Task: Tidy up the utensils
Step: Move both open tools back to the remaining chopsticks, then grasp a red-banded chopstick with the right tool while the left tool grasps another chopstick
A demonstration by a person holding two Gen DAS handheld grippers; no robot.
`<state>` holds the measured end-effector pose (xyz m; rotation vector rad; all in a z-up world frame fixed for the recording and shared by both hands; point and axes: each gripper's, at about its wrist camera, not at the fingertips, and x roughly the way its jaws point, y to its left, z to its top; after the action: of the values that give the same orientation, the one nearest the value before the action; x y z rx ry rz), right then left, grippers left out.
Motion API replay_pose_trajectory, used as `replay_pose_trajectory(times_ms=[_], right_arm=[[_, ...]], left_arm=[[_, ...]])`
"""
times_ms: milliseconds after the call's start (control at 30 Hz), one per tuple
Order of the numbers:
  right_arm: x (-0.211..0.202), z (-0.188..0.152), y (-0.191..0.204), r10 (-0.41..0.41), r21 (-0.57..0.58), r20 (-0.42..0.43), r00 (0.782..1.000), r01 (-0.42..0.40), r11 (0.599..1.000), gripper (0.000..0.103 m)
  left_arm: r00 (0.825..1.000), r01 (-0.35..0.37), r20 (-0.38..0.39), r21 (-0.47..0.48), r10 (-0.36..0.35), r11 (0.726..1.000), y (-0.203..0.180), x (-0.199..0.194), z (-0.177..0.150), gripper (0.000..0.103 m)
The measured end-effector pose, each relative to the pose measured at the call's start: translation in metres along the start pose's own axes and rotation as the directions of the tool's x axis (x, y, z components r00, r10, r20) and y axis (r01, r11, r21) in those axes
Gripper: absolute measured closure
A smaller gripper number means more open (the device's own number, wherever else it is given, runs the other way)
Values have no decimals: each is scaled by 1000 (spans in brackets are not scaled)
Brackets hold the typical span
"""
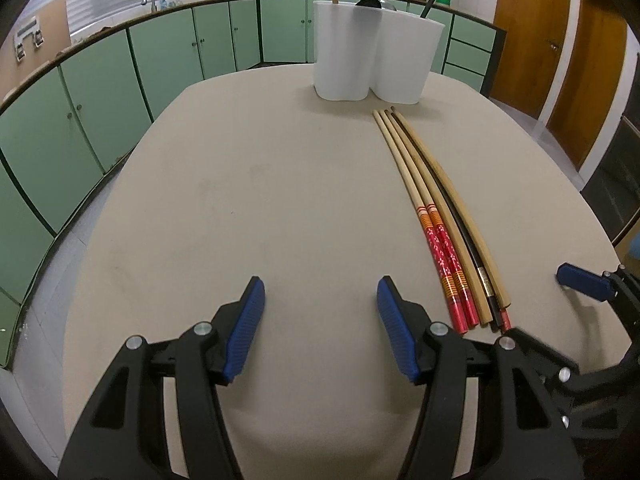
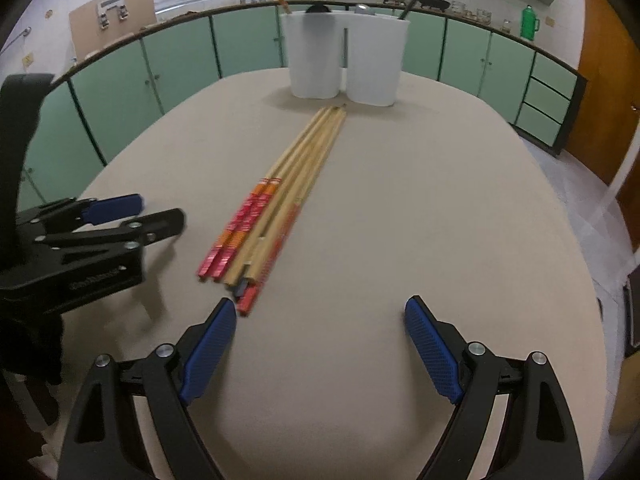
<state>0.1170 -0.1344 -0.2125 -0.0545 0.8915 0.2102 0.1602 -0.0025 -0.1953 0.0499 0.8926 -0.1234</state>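
A bundle of long chopsticks point(image 1: 436, 216), some pale wood with red-and-orange patterned handles and at least one dark one, is lying side by side on the beige oval table point(image 1: 248, 200), their thin tips pointing toward a white plastic two-compartment utensil holder point(image 1: 372, 52) that is standing upright at the far end of the table. The bundle's tips are lying near the holder's base but are not touching it. A red-handled chopstick, a dark rounded utensil head and a dark-handled utensil are sticking up out of the holder, though which compartment each is sitting in is hard to tell. The left gripper point(image 1: 322, 304), black with blue ribbed pads, is hovering over bare tabletop just left of the chopsticks' handle ends, its jaws standing partly apart with nothing between them. The right gripper point(image 2: 320, 320) is hanging over the table just right of those same handle ends, its jaws spread wide and gripping nothing; its left pad point(image 2: 210, 350) is sitting just beside the nearest red handle end. Green cabinet doors point(image 1: 172, 44) are lining the wall behind the table.
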Motion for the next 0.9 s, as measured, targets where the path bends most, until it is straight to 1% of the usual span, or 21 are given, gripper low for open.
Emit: replay_pose_trajectory(times_ms=[133,200,267,333,367,400,433,500,533,600,633,700,767,900], right_arm=[[-4,1,-20,-71,55,4,997,70,996,19],[-7,1,-27,-69,74,14,998,68,995,20],[-10,1,-29,-34,83,32,999,31,996,24],[-10,1,-23,-7,59,38,999,4,998,30],[-8,1,-19,1,47,33,999,-3,999,39],[-5,1,-17,12,39,21,1000,-13,999,45],[-3,2,-14,11,30,20,1000,-12,999,46],[-3,4,-12,26,22,23,999,-27,999,63],[-3,4,-11,31,21,24,999,-31,999,65],[-1,6,-12,42,24,25,999,-42,999,77],[-2,6,-13,47,25,26,999,-48,999,81],[-2,6,-16,53,27,27,998,-53,998,92],[-2,6,-19,53,29,26,998,-54,998,97],[-3,4,-27,46,54,25,999,-47,997,97]], left_arm=[[1000,-2,3,-2,2,1000,0,0,0,45],[1000,-2,8,-3,2,1000,0,-1,-1,45],[1000,-1,11,-1,1,1000,-1,-2,-1,45],[1000,-1,15,4,1,1000,-2,-3,-1,45],[1000,-2,17,6,2,1000,-2,-4,-1,45],[1000,-1,18,6,1,1000,-2,-5,-1,44],[1000,1,19,7,-1,1000,-2,-5,-1,44],[1000,7,18,14,-7,1000,-4,-6,-2,43],[1000,8,18,16,-9,1000,-4,-7,-3,43],[1000,17,18,20,-17,1000,-6,-8,-4,41],[1000,21,19,21,-21,1000,-7,-8,-4,40],[999,32,22,25,-32,999,-10,-10,-4,38],[999,46,23,31,-47,998,-14,-12,-4,37],[996,88,22,46,-89,995,-24,-14,-4,37]])
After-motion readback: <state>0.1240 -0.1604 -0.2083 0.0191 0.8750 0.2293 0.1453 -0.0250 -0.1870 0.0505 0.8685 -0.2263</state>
